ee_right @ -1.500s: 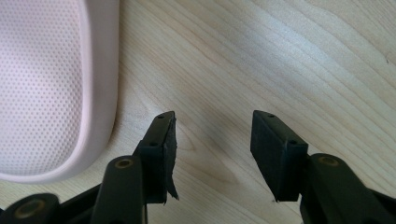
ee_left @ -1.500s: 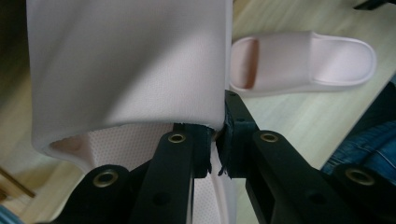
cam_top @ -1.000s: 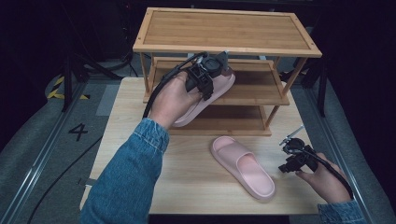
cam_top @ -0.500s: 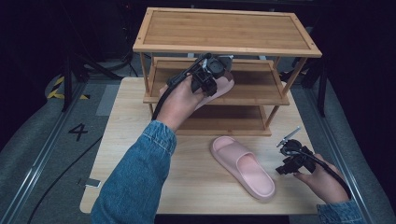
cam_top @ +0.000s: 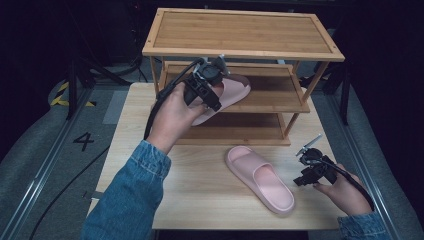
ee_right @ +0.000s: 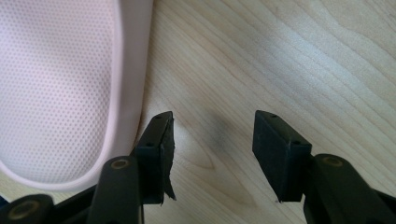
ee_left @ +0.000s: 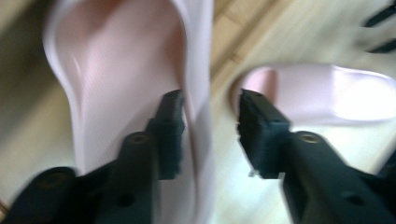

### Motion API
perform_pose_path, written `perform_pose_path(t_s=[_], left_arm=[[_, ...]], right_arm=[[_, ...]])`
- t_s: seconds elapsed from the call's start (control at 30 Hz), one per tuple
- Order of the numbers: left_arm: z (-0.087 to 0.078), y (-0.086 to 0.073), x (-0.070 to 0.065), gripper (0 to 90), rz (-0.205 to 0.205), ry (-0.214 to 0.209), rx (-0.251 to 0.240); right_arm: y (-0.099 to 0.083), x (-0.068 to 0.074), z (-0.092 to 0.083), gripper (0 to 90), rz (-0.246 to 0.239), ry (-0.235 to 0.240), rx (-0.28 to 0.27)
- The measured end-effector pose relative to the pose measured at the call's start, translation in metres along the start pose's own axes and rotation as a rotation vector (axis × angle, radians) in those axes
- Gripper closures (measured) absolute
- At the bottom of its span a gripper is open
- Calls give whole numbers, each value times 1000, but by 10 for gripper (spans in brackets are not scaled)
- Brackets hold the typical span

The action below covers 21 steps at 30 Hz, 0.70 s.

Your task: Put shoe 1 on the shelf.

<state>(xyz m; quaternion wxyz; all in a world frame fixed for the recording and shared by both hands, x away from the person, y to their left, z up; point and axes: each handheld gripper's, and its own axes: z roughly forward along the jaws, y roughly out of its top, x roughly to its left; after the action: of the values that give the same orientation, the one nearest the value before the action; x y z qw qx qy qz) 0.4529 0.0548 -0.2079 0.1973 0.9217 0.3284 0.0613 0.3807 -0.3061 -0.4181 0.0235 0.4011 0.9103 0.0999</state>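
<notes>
Up on the middle shelf (cam_top: pixel 270 97) of the wooden shoe rack (cam_top: pixel 240 35), one pink slipper (cam_top: pixel 227 92) was seen lying, with its heel end poking out past the front edge of the shelf. The top shelf was bare, and the bottom shelf was mostly hidden under the middle one. The left gripper (cam_top: pixel 212 95) was held at the slipper's heel end, by a hand in a blue denim sleeve (cam_top: pixel 127 200). In the left gripper view, the side rim of that slipper (ee_left: pixel 130 70) was seen between the jaws. The jaws had just been opening, and a gap could be seen between the right-hand jaw and the rim, so the slipper was not squeezed. The picture was too blurry for it to be told whether the other jaw was touching the foam.

The second pink slipper (cam_top: pixel 260 177) was laid flat on the tabletop (cam_top: pixel 200 200), in front of the rack and at a slant. Its toe end was pointed toward the rack and its heel was near the front edge of the tabletop. The right gripper (cam_top: pixel 306 172) was held low, just beside this slipper, near the right edge of the tabletop. Its jaws were spread wide with nothing between them but bare wood. In the right gripper view, the slipper's rim (ee_right: pixel 126 93) was seen right next to one jaw.

Plenty of open tabletop was left on the left side.
</notes>
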Motion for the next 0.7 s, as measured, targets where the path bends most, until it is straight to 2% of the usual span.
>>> perform_pose_path(t_s=[0.13, 0.23, 0.27, 0.3, 0.33, 0.47, 0.57, 0.7], left_arm=[[-13, -15, 6, 695, -18, 4, 60], [-16, -25, 18, 718, -35, -9, 102], [-16, -25, 18, 724, -35, -9, 102], [-16, -33, 26, 732, -56, 9, 123], [-16, -33, 26, 740, -56, 9, 123], [-21, -50, 43, 753, -137, 45, 123], [-16, -58, 55, 766, -184, 68, 128], [-5, -65, 70, 780, -198, 58, 146]], right_arm=[[0, -1, -1, 489, 4, 5, -7], [0, -1, -2, 490, 3, 4, -11], [0, -1, -2, 490, 3, 4, -11], [-1, -1, -2, 490, 7, 1, -8], [-1, -1, -2, 490, 7, 1, -8], [-1, -1, -1, 489, 0, 7, -8], [0, 0, -1, 489, 2, 6, -7], [0, 0, 0, 487, 2, 2, -3]])
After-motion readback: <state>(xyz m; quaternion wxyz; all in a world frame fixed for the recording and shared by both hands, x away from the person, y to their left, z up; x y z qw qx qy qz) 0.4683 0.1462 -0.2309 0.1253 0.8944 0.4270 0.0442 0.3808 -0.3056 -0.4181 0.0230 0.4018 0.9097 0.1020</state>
